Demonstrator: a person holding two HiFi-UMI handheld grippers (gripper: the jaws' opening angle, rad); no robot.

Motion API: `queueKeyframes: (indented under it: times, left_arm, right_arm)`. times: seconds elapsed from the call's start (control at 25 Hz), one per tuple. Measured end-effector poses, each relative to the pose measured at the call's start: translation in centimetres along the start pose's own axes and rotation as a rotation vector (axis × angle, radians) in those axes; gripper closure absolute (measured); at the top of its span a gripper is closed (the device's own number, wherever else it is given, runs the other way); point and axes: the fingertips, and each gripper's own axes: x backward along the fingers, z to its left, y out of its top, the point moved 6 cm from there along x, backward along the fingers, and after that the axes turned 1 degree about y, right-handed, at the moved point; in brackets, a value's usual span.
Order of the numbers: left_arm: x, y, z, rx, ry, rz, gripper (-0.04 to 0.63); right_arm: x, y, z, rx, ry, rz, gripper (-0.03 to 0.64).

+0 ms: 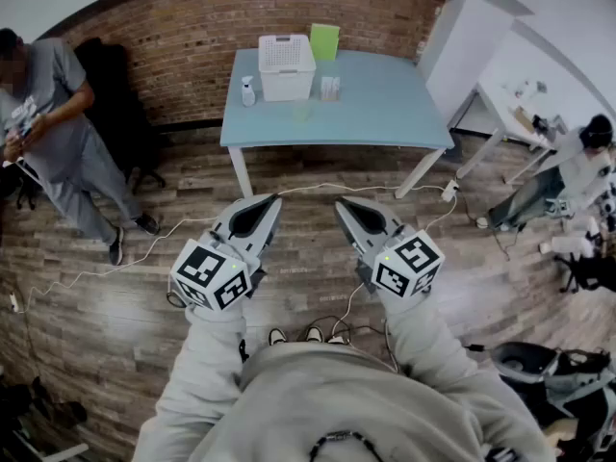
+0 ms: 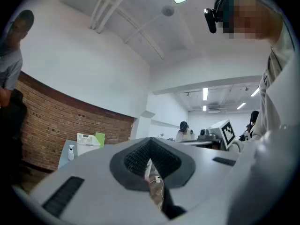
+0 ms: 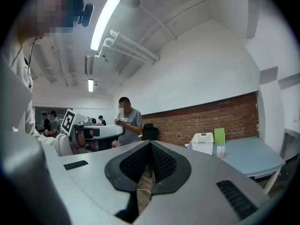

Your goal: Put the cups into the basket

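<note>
**Plainly: left gripper (image 1: 272, 201) and right gripper (image 1: 344, 204) both closed on nothing, cups (image 1: 330, 88) well ahead**

Overhead, in the head view, the two grippers are held level, side by side over a wood floor (image 1: 115, 296), tips angled slightly toward each other; each pair of jaws is pressed together with nothing between. Well beyond both tips stands a pale blue table (image 1: 385, 114); on it is a white basket (image 1: 286, 66), with the cups just beside it on the right gripper's side, outside it and too small to count; a spray bottle (image 1: 248, 90) stands on the basket's other side, and a green board (image 1: 324, 41) stands just beyond it.

In the left gripper view the jaws meet at their tips, empty; the basket (image 2: 85, 142) lies far ahead and off to the jaws' left, before a brick wall (image 2: 42, 121); the right gripper's marker cube (image 2: 225, 132) shows off to the right.

In the right gripper view the jaws are likewise closed tip to tip on nothing; the basket (image 3: 202, 143) and the cups (image 3: 219, 151) sit far ahead, to the right of the jaws; a person (image 3: 126, 123) stands ahead to the left, and the left gripper's marker cube (image 3: 69, 121) shows farther left.
</note>
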Motion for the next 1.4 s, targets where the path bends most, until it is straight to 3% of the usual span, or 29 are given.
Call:
queueKeyframes:
  times: [0.44, 0.76, 1.16, 1.4]
  left_arm:
    - [-1.8, -0.2, -1.0, -0.003, -0.01, 0.016, 0.6]
    - [-4.7, 0.0, -2.1, -0.027, -0.021, 0.013, 0.6]
    - [-7.8, 0.5, -2.0, 0.013, 0.018, 0.026, 0.6]
    - [-9.8, 0.5, -1.8, -0.038, 0.029, 0.046, 0.6]
  right_arm:
    - [1.6, 0.8, -1.3, 0.014, -0.023, -0.02, 0.607]
    - [4.2, 1.1, -4.4, -0.038, -0.041, -0.061, 0.607]
    - [7.3, -0.6, -8.0, -0.078, -0.007, -0.067, 0.607]
    - [8.0, -2.2, -10.3, -0.097, 0.013, -0.057, 0.607]
